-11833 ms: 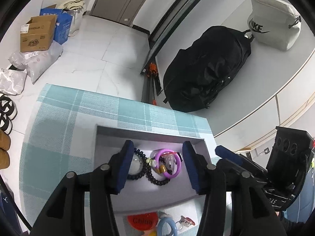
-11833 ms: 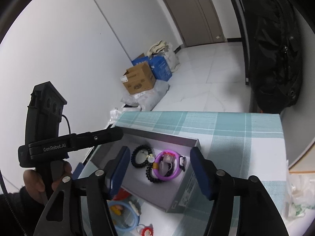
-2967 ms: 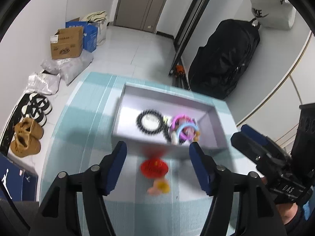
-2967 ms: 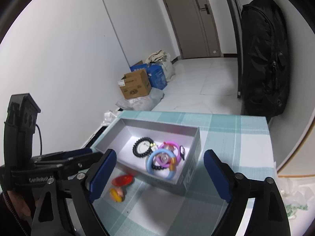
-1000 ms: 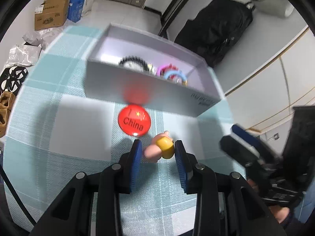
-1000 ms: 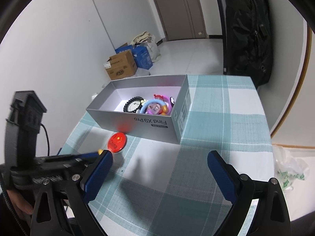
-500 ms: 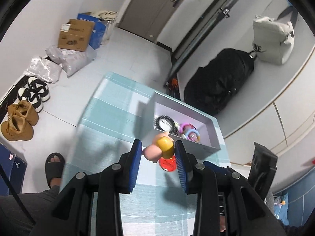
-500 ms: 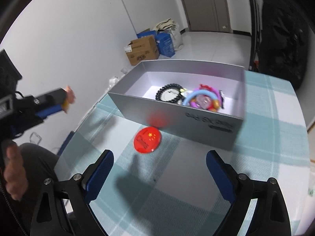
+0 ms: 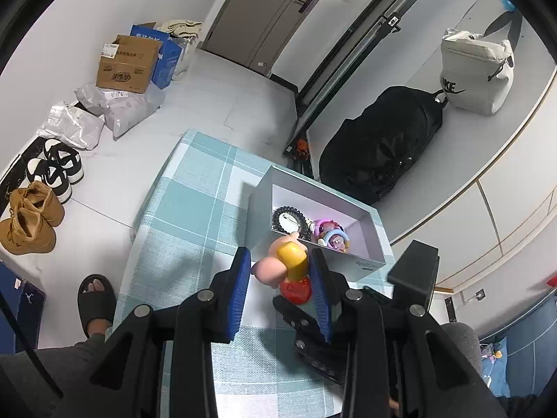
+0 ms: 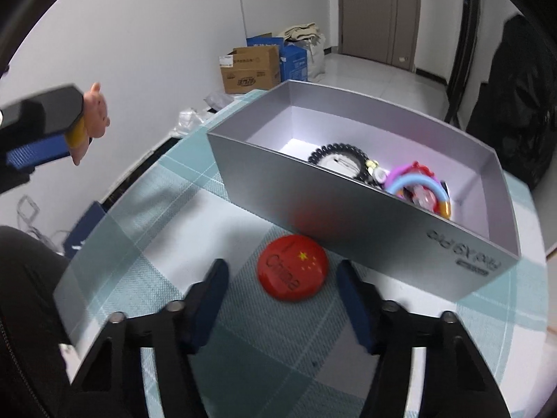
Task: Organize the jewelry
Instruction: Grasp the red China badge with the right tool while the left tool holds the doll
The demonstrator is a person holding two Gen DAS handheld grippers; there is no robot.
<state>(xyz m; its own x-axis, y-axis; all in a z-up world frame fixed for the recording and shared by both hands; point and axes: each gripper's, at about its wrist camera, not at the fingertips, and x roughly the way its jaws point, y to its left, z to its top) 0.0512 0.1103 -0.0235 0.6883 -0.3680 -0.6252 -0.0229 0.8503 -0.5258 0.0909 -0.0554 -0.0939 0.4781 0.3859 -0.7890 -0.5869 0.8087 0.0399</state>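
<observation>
The left gripper (image 9: 281, 271) pinches a pig figurine (image 9: 278, 264) above the tabletop (image 9: 195, 216); the right gripper's (image 10: 282, 282) fingers are spread around the red badge (image 10: 293, 267).

My left gripper (image 9: 280, 271) is raised well above the table, its blue-padded fingers (image 9: 240, 280) drawn in and clamped on a small pink-and-yellow pig figure (image 9: 280, 261). My right gripper (image 10: 280, 296) sits low over the checked cloth, pointing forward, its two blue-padded fingers (image 10: 212, 291) spread wide apart and touching nothing. From the right wrist view my left gripper (image 10: 45, 129) shows at the far left edge, up in the air and well apart from the right one.
</observation>
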